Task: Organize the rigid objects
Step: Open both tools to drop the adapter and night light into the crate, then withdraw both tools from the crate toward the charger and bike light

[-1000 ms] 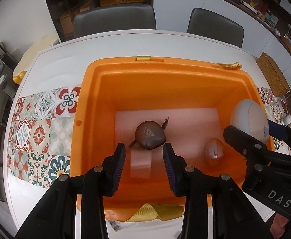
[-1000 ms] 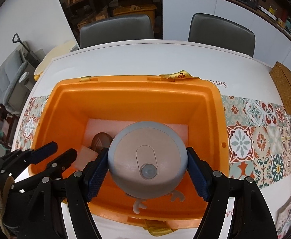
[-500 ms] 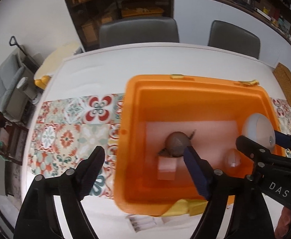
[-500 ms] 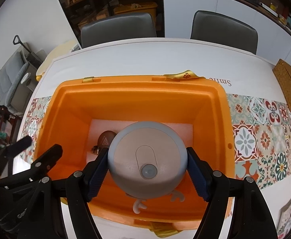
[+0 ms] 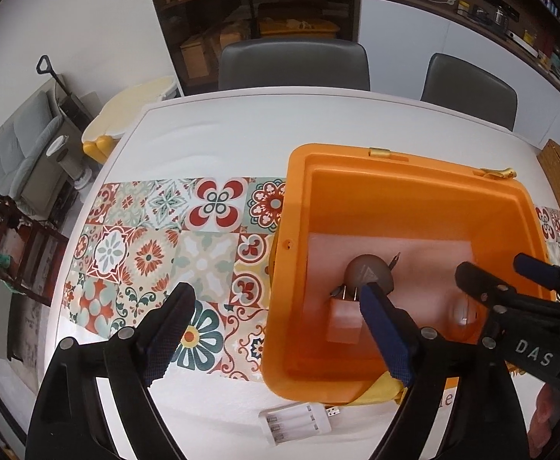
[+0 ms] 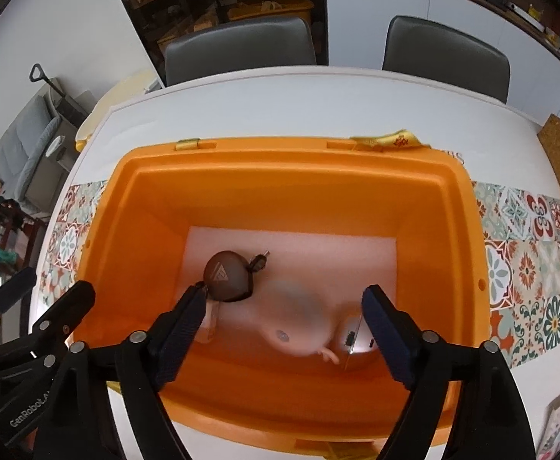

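Moved: round grey-and-beige disc gadget (image 6: 293, 316) is out of the right gripper (image 6: 284, 320) since a second ago, now blurred, low in the orange plastic bin (image 6: 287, 191)
Right fingers: opening, nothing pinched
Left gripper (image 5: 276, 329): slid leftward, fingers opening wide, empty, straddling the bin's left wall
Also in bin: brown teardrop pouch (image 6: 226, 276), small white mouse-like thing (image 6: 356, 337)
Table: white battery charger (image 5: 295, 421) on the patterned tile runner's (image 5: 165, 237) near side

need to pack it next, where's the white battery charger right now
In the left wrist view the white battery charger lies on the white table, just outside the orange bin's near-left corner, below the patterned runner.
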Available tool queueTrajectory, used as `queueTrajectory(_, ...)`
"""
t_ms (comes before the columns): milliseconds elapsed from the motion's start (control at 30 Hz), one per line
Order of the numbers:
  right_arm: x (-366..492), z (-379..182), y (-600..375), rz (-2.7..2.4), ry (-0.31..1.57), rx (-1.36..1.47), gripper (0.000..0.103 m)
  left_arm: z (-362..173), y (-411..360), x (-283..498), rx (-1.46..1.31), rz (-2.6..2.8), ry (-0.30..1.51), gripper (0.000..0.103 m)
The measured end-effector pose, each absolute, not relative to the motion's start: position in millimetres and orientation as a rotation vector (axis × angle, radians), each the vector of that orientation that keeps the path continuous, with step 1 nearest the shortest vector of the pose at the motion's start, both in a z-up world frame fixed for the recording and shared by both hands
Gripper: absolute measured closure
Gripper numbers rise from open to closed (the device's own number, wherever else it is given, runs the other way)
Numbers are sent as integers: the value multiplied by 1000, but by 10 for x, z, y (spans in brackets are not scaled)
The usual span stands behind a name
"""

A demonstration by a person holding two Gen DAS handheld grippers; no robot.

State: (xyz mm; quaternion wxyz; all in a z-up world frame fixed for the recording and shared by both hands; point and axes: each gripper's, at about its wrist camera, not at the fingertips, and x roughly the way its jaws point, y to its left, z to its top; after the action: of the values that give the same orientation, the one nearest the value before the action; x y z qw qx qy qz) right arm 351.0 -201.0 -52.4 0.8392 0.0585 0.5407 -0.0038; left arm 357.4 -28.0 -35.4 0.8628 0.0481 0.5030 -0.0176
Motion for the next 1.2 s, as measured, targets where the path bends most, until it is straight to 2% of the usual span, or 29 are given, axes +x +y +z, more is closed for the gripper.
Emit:
queueTrajectory(900, 2602, -79, -2099, -19, 1005, 174, 19, -127, -196, 2900, 50, -67, 987, 4)
queueTrajectory(1200, 2265, -54, -2121, -35, 988, 207, 19, -172, -91, 2649, 20, -79, 1005, 4)
